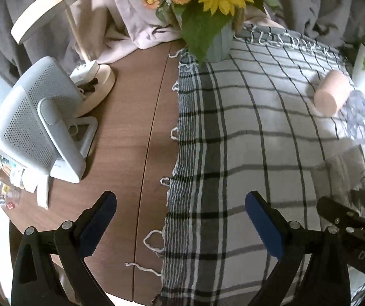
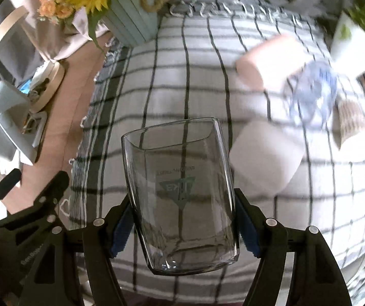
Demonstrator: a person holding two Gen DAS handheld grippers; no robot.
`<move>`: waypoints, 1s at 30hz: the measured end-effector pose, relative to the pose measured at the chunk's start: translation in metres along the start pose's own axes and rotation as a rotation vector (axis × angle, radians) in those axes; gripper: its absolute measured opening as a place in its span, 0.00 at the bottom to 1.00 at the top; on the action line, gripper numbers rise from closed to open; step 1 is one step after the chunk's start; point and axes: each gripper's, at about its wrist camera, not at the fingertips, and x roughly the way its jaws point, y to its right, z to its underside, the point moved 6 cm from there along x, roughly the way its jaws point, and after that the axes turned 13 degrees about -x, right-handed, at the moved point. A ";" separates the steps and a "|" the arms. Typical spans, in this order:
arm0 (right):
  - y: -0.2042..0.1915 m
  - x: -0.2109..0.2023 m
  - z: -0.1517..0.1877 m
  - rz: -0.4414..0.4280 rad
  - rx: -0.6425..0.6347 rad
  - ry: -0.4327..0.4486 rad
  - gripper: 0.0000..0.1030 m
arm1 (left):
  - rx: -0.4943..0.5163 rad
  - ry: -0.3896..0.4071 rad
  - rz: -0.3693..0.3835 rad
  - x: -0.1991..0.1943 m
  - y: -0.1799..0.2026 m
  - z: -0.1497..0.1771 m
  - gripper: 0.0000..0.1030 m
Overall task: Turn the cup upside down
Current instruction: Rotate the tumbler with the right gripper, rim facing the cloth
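Observation:
A clear glass cup [image 2: 182,196] with a green triangle logo sits between the blue pads of my right gripper [image 2: 185,227], which is shut on it. The cup is held above the checked cloth [image 2: 182,81], its rim pointing away from the camera and its thick base near the camera; the logo reads upside down. My left gripper [image 1: 180,229] is open and empty, low over the edge of the cloth [image 1: 233,140] and the wooden table [image 1: 136,127]. The right gripper's black frame [image 1: 356,227] shows at the right of the left wrist view, with the cup faintly visible [image 1: 340,178].
A pink cup [image 2: 266,63] lies on its side at the back right, beside a blue patterned glass [image 2: 312,94], a white cup [image 2: 264,160] and a white pot [image 2: 356,46]. A flower vase [image 2: 131,23] stands at the back. A white fan [image 1: 34,127] and lamp [image 1: 55,7] stand left.

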 end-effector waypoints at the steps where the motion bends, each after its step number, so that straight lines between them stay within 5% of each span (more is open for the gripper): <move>1: 0.000 0.003 0.005 -0.005 0.017 -0.008 0.69 | 0.007 -0.005 0.001 0.001 0.000 0.002 1.00; 20: 0.002 0.039 0.035 -0.017 0.071 -0.117 0.69 | -0.010 -0.117 -0.022 0.025 0.003 0.028 1.00; 30: -0.001 0.044 0.028 -0.072 0.050 -0.100 0.70 | -0.044 -0.115 -0.052 0.019 0.001 0.032 1.00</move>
